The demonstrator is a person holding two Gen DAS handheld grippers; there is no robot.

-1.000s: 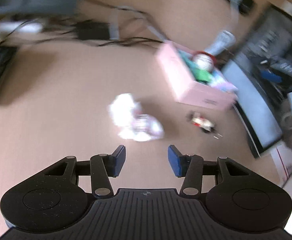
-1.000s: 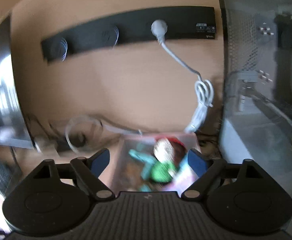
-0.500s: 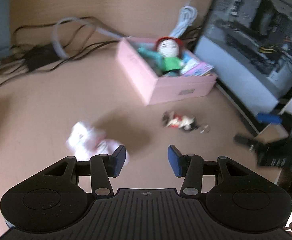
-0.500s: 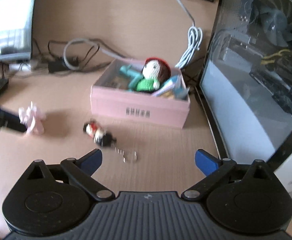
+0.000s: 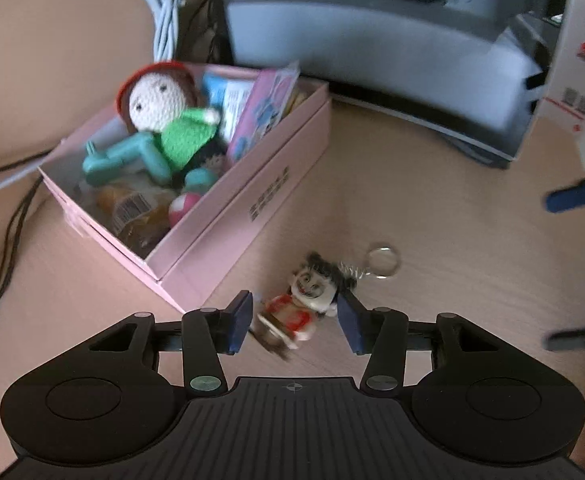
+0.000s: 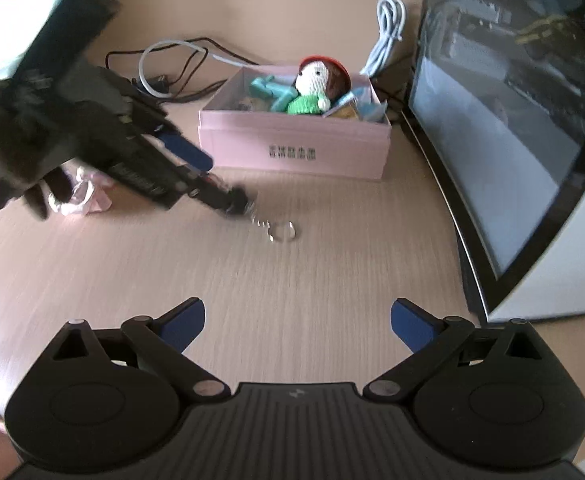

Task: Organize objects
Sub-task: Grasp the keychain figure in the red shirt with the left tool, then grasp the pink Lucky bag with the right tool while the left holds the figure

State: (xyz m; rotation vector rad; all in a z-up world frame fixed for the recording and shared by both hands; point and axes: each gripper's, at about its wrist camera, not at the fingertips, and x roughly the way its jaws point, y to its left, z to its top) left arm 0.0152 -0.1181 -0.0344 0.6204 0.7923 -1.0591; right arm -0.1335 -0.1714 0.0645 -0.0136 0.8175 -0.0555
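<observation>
A small doll keychain (image 5: 306, 300) with a red dress and a metal ring (image 5: 381, 260) lies on the wooden desk beside a pink box (image 5: 252, 200). My left gripper (image 5: 294, 320) is open, its jaws on either side of the doll, not closed on it. The box holds a crocheted doll (image 5: 164, 116) in green and several packets. In the right wrist view the left gripper (image 6: 216, 188) reaches down to the keychain, whose ring (image 6: 282, 232) shows. My right gripper (image 6: 296, 322) is open and empty above the desk, in front of the pink box (image 6: 292, 148).
A computer case with a glass side (image 6: 512, 120) stands at the right, close to the box. A crumpled pink-white wrapper (image 6: 80, 196) lies at the left. White and black cables (image 6: 180, 64) run behind the box. A white cardboard box (image 5: 584, 52) is at the far right.
My left gripper has moved from the crumpled wrapper to the doll keychain and now straddles it. My right gripper has pulled back from the box and lowered toward the desk.
</observation>
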